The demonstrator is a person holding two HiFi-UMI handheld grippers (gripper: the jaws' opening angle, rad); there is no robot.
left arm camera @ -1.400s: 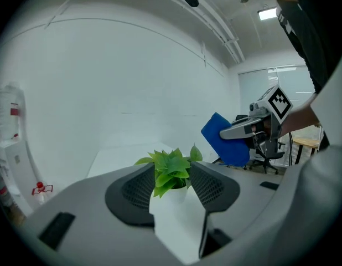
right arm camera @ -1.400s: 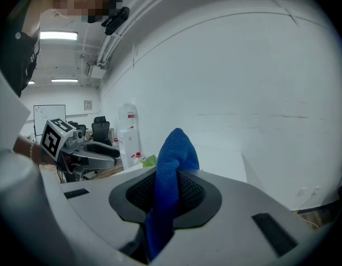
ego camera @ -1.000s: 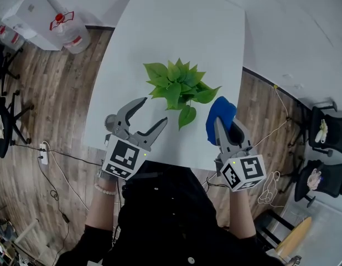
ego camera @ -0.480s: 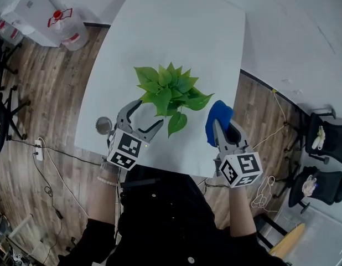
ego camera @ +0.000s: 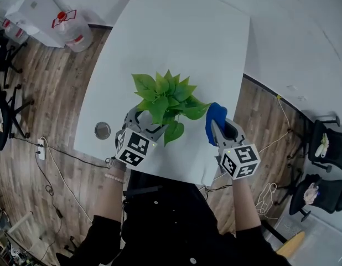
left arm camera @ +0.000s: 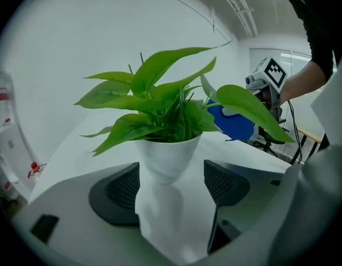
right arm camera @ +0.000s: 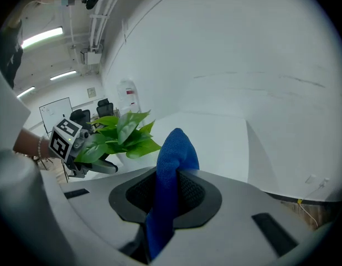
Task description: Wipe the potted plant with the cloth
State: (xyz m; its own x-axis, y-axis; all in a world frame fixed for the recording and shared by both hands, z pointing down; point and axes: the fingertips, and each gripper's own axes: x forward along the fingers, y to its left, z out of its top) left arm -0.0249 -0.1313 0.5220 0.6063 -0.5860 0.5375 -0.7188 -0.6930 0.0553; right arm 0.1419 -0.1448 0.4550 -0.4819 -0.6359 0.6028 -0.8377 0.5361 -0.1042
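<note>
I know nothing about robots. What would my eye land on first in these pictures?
The leafy green plant in its white pot stands out most, set near the person's edge of the white table. Next comes the bright blue cloth, clamped in the right tool just right of the leaves. The left tool has its jaws open on either side of the pot.

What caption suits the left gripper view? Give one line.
Open left gripper flanks the white pot of a leafy plant, blue cloth behind one leaf.
</note>
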